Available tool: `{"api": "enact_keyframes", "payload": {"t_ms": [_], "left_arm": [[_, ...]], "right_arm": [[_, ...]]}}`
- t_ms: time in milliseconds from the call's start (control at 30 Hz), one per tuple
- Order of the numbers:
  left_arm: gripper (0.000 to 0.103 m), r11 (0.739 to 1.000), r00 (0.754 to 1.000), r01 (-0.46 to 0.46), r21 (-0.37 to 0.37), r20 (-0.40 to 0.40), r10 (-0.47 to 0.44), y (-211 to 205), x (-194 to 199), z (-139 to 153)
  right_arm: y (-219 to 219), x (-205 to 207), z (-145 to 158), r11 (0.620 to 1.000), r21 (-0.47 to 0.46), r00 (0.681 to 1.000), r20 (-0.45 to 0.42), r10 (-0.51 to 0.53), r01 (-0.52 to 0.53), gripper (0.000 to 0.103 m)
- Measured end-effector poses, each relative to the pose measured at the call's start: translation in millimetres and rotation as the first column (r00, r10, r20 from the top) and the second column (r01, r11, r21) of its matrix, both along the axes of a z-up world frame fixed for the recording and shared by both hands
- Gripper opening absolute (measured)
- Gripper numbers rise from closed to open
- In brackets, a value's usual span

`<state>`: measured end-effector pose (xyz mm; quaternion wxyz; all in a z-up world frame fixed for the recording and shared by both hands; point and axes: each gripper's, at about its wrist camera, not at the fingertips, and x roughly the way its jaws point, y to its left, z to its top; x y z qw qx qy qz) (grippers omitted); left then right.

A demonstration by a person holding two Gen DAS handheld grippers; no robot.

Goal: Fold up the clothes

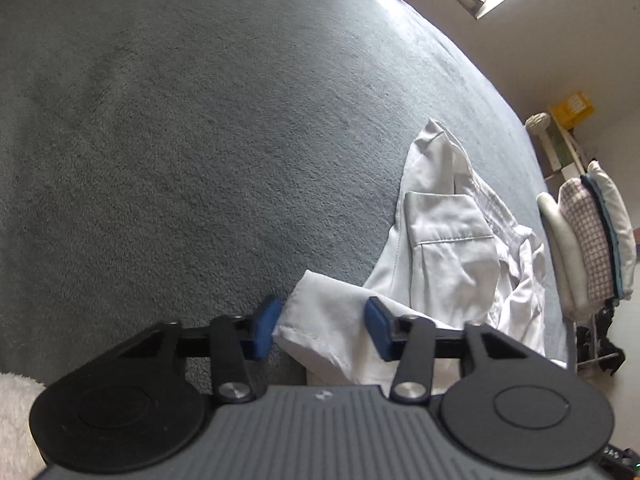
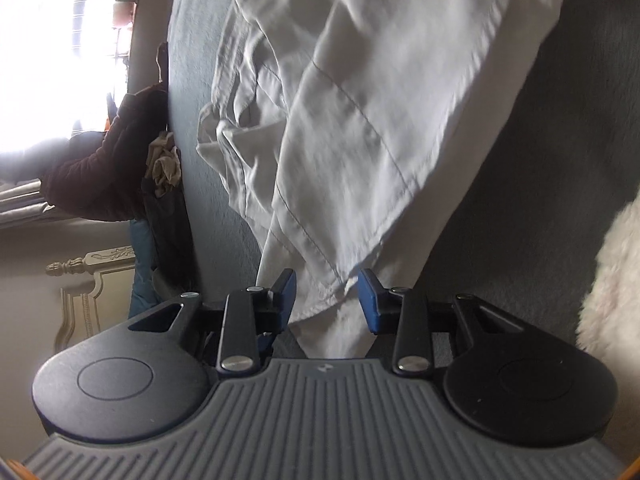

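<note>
Pointing down, the left gripper (image 1: 322,328) and right gripper (image 2: 327,296) straddle the white shirt (image 1: 452,248), jaws apart.

Shirt (image 2: 360,120) top cut by frame edge; hem blurred. Person (image 2: 100,168) behind bed (image 2: 192,80) mostly hidden, overexposed.

left claw (image 1: 320,330) angled down, jaws parted, pads clear of cloth, right claw (image 2: 327,300) tilted down, jaws parted
</note>
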<state>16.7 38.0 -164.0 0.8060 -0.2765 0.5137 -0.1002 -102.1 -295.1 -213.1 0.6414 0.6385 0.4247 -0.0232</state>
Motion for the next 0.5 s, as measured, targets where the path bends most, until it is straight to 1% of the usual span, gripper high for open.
{"api": "enact_keyframes", "payload": {"t_ms": [67,167,367,433,500], "left_arm": [[0.035,1.000,1.000,-0.009,-0.024,0.007,0.009,3.9,-1.0,-2.3],[0.027,0.998,1.000,-0.016,-0.066,0.005,0.017,9.1,-1.2,-5.5],[0.019,0.994,1.000,-0.009,-0.108,0.014,0.011,12.5,2.5,-11.1],[0.016,0.993,1.000,-0.007,-0.118,0.024,0.010,12.9,2.1,-11.5],[0.014,0.992,0.999,-0.005,-0.125,0.036,0.010,13.5,0.9,-11.5]], "right_arm": [[3.8,0.3,-3.9,0.999,0.032,1.000,-0.013,0.003,-0.003,0.033],[5.3,-0.1,-10.1,0.999,0.048,0.999,-0.043,-0.016,0.018,0.033],[3.1,-6.8,-21.7,0.992,0.084,0.992,-0.090,-0.089,0.097,0.033],[2.2,-9.0,-22.7,0.987,0.096,0.989,-0.087,-0.122,0.130,0.033],[0.7,-10.7,-22.5,0.985,0.086,0.986,-0.079,-0.145,0.152,0.033]]}}
